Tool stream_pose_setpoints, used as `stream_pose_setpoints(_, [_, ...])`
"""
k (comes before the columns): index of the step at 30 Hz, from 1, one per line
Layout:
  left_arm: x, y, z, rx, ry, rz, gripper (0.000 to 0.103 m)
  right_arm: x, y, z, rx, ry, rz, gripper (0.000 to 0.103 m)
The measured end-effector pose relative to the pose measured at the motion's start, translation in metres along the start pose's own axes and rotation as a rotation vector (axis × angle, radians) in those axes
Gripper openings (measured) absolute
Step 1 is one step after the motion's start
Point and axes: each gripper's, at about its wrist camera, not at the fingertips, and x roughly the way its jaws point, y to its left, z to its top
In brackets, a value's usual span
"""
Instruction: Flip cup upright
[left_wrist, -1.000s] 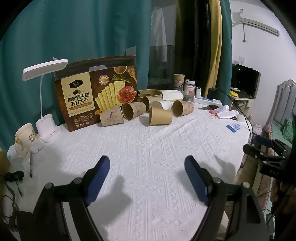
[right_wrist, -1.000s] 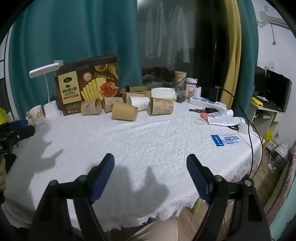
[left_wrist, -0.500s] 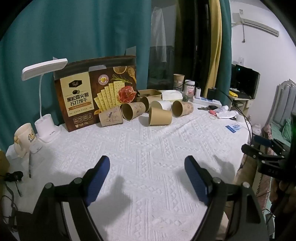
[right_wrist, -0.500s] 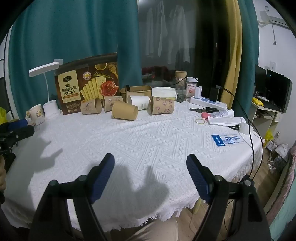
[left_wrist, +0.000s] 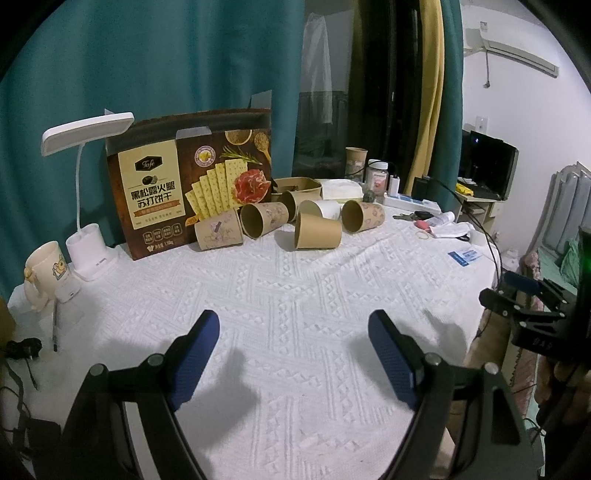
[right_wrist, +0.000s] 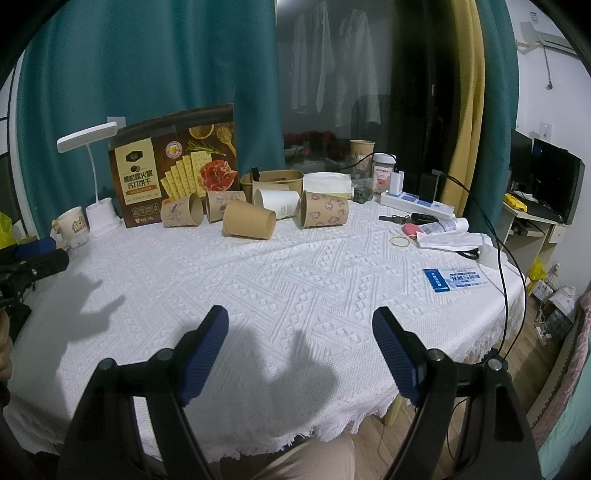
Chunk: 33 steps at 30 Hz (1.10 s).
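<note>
Several paper cups lie on their sides at the far side of the white tablecloth: a plain brown cup (left_wrist: 317, 231) (right_wrist: 249, 220) nearest, a patterned cup (left_wrist: 363, 216) (right_wrist: 324, 213) to its right, a white cup (right_wrist: 277, 202) behind, and two printed cups (left_wrist: 218, 234) (left_wrist: 263, 219) to the left. My left gripper (left_wrist: 293, 354) is open and empty, well short of the cups. My right gripper (right_wrist: 300, 350) is open and empty near the table's front edge. Each gripper shows at the edge of the other's view (left_wrist: 524, 295) (right_wrist: 33, 258).
A cracker box (left_wrist: 192, 184) stands behind the cups, with a white desk lamp (left_wrist: 88, 251) and a mug (left_wrist: 46, 271) to its left. A brown bowl (right_wrist: 271, 181), jar (right_wrist: 384, 171), power strip (right_wrist: 415, 203), rubber band (right_wrist: 400, 242), tube and blue card (right_wrist: 456, 278) lie to the right.
</note>
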Motion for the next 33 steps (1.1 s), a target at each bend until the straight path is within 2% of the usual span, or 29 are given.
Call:
stream_pose_setpoints(16, [0.0025, -0.0051, 0.0019, -0.008, 0.004, -0.047, 0.083, 0.0024, -0.0041, 0.0003, 0.006, -0.002, 0.001, 0.078])
stream_pose_setpoints(33, [-0.0026, -0.0120, 0.0019, 0.043, -0.035, -0.040, 0.083, 0.0002, -0.0033, 0.0032, 0.004, -0.005, 0.003, 0.078])
